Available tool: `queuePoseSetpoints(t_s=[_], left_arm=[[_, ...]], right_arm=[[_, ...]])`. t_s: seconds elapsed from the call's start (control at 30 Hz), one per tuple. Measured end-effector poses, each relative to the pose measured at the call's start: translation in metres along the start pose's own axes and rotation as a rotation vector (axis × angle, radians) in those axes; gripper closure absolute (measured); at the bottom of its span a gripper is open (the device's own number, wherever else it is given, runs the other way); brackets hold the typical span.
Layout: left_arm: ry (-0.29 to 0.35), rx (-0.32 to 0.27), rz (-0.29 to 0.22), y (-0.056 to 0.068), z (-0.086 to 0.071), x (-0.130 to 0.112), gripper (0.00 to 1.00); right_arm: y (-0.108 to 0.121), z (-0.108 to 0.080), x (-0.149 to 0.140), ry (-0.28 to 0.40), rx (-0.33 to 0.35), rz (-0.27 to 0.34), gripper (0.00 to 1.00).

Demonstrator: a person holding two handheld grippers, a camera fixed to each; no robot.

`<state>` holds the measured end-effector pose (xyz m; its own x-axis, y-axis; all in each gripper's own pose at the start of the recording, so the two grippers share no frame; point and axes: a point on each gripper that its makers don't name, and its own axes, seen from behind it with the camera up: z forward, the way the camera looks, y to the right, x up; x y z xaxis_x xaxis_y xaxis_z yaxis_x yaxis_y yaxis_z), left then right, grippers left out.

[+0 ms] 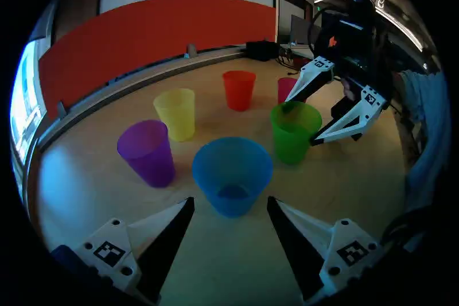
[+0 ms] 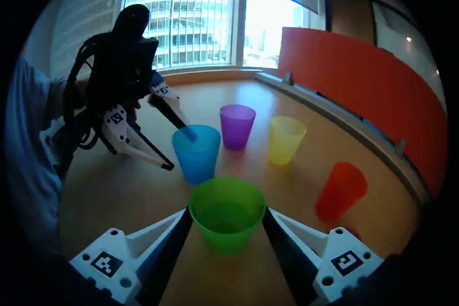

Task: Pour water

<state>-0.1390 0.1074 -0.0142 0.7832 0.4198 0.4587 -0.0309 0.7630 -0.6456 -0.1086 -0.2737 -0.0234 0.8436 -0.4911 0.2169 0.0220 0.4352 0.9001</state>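
Observation:
Several plastic cups stand on a wooden table (image 1: 344, 191). A blue cup (image 1: 232, 174) stands upright between the fingers of my left gripper (image 1: 230, 198), which is open with a gap on each side. In the right gripper view that blue cup (image 2: 197, 154) sits between the left gripper's (image 2: 182, 150) spread fingers. A green cup (image 2: 226, 214) stands between the fingers of my right gripper (image 2: 226, 211). That gripper is wide open and its fingertips are level with the rim. In the left gripper view the right gripper (image 1: 299, 123) flanks the green cup (image 1: 294, 131).
Purple (image 1: 146, 151), yellow (image 1: 177, 112), red (image 1: 239, 89) and pink (image 1: 285, 88) cups stand behind. An orange wall panel (image 1: 160, 36) runs along the table's far edge. A person's sleeve (image 2: 28, 151) is at the left, and windows (image 2: 189, 13) are behind.

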Motion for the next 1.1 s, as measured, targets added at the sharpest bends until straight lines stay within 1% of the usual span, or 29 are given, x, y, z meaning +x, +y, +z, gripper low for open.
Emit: queuePoseSetpoints(t_s=[0.33, 0.47, 0.6, 0.87, 1.1], left_arm=[[-0.009, 0.002, 0.003, 0.0, 0.0, -0.002, 0.06], [-0.003, 0.006, 0.0, 0.0, 0.0, 0.0, 0.06], [-0.002, 0.002, -0.003, 0.003, -0.003, 0.0, 0.06], [0.002, 0.016, -0.005, 0.001, -0.01, -0.002, 0.06], [0.026, 0.031, -0.019, 0.001, -0.021, -0.001, 0.06]], right_arm=[[0.003, -0.005, -0.007, -0.004, -0.016, 0.028, 0.07], [0.003, -0.006, -0.006, 0.002, -0.02, 0.039, 0.05], [0.004, -0.009, -0.008, -0.003, -0.03, 0.039, 0.0], [0.007, -0.026, -0.008, 0.0, -0.062, 0.029, 0.0], [0.005, -0.05, -0.01, 0.013, -0.092, 0.027, 0.0]])
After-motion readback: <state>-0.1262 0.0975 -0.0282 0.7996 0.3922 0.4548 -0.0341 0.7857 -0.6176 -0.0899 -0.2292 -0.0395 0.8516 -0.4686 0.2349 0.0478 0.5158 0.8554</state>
